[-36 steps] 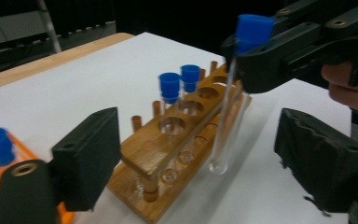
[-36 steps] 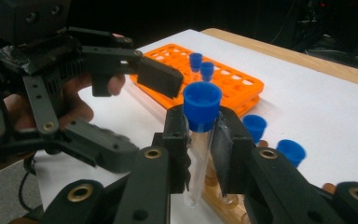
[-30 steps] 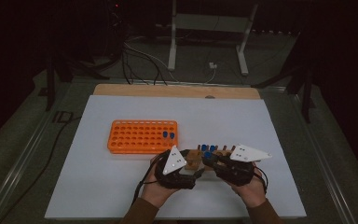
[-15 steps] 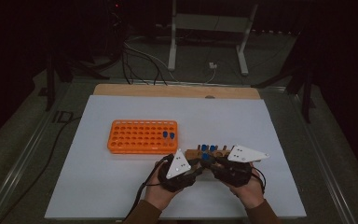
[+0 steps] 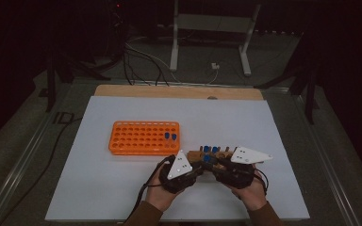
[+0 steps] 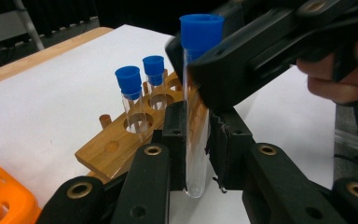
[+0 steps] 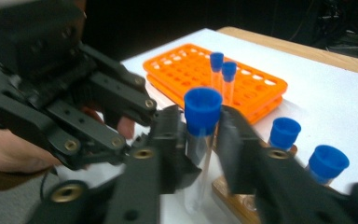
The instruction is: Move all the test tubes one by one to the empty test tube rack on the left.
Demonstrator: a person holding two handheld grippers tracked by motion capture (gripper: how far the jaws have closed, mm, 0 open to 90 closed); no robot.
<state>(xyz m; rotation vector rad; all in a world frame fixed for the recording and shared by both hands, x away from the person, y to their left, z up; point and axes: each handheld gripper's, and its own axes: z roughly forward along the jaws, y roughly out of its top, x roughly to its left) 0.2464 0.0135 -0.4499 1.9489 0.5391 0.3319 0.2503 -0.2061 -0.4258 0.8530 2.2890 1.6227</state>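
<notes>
One white sheet point(image 5: 122, 188) covers most of the table, with a strip of wooden tabletop point(image 5: 179, 91) bare at its far edge; behind it the room is dark, with a metal stand point(image 5: 209, 33) and loose cables point(image 5: 141, 61) on the floor. An orange tube rack point(image 5: 132, 139) lies on the sheet left of centre, two blue-capped tubes point(image 5: 170, 137) standing at its right end. Just right of it and nearer the person sits a wooden rack point(image 6: 116, 149), smaller, with two capped tubes point(image 6: 142, 93) upright in its holes. Both hands meet at the near side of that rack. The left gripper point(image 6: 196, 154) has just been closing and its jaws are clamped on the lower glass of a clear tube with a blue cap point(image 6: 200, 32), held upright just in front of the wooden rack, bottom end free below the pads. The right gripper point(image 7: 203, 140) has just been opening a little; its jaws flank the same tube right under the cap, and whether the pads touch the glass is hard to tell.
</notes>
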